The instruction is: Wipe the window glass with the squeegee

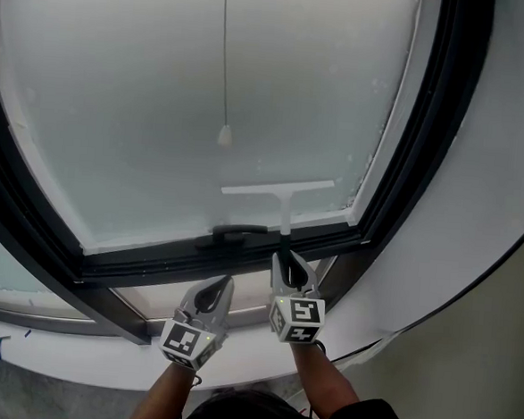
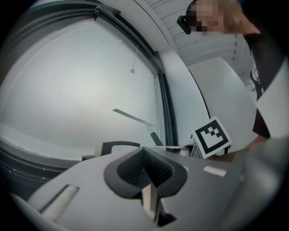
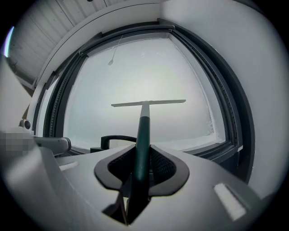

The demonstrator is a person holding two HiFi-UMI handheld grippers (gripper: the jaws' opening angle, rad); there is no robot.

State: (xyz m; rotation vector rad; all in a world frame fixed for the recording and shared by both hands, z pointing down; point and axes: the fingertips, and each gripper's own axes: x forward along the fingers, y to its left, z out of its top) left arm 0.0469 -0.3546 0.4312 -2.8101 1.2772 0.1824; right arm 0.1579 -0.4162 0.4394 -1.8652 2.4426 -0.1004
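Observation:
The squeegee's white blade [image 1: 277,189] lies flat against the frosted window glass [image 1: 144,106], low on its right side, just above the bottom frame. Its dark green handle [image 3: 142,135] runs straight down into my right gripper [image 1: 287,260], which is shut on it. In the right gripper view the blade [image 3: 149,103] sits level across the middle of the pane. My left gripper [image 1: 220,288] hangs below the window frame, left of the right one, jaws shut with nothing between them [image 2: 146,169]. From the left gripper view the squeegee [image 2: 133,118] shows edge-on.
A black window handle [image 1: 238,234] sits on the bottom frame just left of the squeegee's handle. A blind cord with a white pull [image 1: 224,136] hangs in front of the glass. The dark frame [image 1: 419,143] borders the pane on the right, with white wall [image 1: 497,176] beyond.

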